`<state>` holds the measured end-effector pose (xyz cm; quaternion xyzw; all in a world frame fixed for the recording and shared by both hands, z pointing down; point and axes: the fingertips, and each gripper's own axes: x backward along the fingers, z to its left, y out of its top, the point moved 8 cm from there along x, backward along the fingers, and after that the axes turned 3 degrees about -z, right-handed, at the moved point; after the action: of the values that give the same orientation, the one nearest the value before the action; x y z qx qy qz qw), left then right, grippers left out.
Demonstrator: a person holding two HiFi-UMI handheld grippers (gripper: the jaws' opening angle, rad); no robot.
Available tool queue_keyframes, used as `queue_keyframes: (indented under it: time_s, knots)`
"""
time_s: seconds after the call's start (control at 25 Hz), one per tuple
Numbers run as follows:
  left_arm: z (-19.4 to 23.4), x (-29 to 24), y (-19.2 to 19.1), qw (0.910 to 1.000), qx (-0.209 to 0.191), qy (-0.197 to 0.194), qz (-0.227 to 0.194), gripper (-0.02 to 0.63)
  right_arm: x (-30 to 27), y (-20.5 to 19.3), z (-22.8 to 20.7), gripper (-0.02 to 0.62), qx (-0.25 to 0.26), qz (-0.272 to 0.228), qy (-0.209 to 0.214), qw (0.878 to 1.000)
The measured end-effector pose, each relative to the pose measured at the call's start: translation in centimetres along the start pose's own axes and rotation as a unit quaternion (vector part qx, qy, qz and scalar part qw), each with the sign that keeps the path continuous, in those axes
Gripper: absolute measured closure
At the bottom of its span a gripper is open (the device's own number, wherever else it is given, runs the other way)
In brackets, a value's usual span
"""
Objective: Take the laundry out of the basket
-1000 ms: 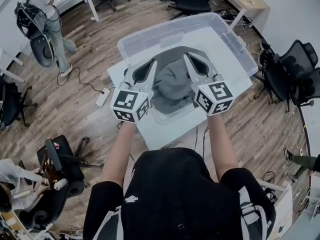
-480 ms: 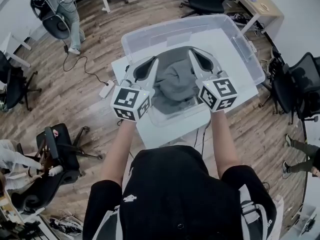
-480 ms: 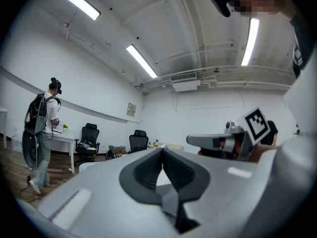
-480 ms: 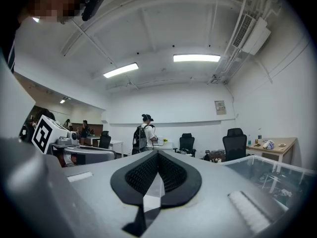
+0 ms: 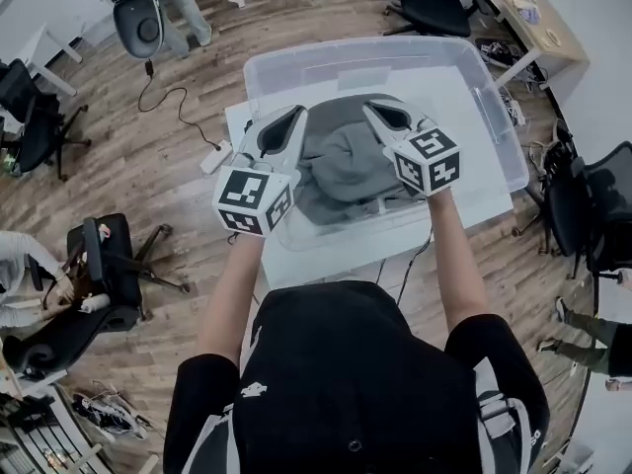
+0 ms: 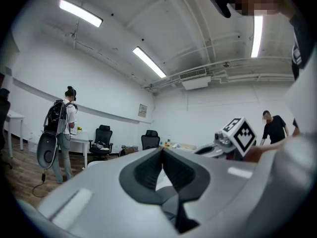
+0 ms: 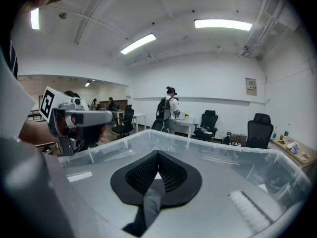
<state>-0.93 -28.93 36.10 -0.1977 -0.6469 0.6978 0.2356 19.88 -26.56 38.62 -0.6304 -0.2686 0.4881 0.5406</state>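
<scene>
left gripper [image 6: 161,151] and right gripper [image 7: 157,155] fingers [image 7: 141,175] clamp the grey garment [image 5: 341,166] spanning between them.

Lighting's pretty flat here. Long ceiling strip lights [image 6: 79,13] high above the basket [image 5: 360,49] do all the work, so the room is evenly bright and shadows stay soft. The folds of the laundry [image 5: 346,171] inside the basket only get gentle shading. Those strips blow out to pure white in both gripper views. The basket's clear walls pick up a pale sheen. The head view looks a bit muted and grey, and the floor [image 5: 128,215] planks around the basket bend hard from the fisheye. Both gripper views have black rounded corners. Close to the lens, the shells of the left hand-held gripper [image 6: 162,152] and right hand-held gripper [image 7: 158,155] go soft, while the room beyond the basket stays fairly sharp.
</scene>
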Motion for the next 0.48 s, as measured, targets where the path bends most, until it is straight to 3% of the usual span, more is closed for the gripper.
queue_keyframes:
  time_s: [0.08,0.16,0.24,0.32,0.48]
  knots:
    - [-0.1,-0.1,-0.1,0.9999,0.000,0.012,-0.001,0.598,-1.3,-1.1,-0.5,0.593,0.016,0.039,0.031,0.999]
    - [0.1,-0.2,-0.2,0.9997,-0.001,0.025,-0.003,0.598,-2.8,-2.3,-0.7,0.489,0.044,0.084,0.072,0.993]
    - [0.4,-0.1,-0.2,0.9992,-0.001,0.040,-0.004,0.598,-4.5,-3.8,-0.7,0.464,0.080,0.127,0.104,0.983]
    - [0.7,0.1,-0.3,0.9984,-0.002,0.056,-0.004,0.598,-6.0,-5.5,-0.6,0.425,0.113,0.162,0.133,0.971]
    - [1.6,0.4,-0.4,0.9961,-0.007,0.087,-0.001,0.598,-8.2,-8.6,0.2,0.225,0.187,0.220,0.210,0.934]
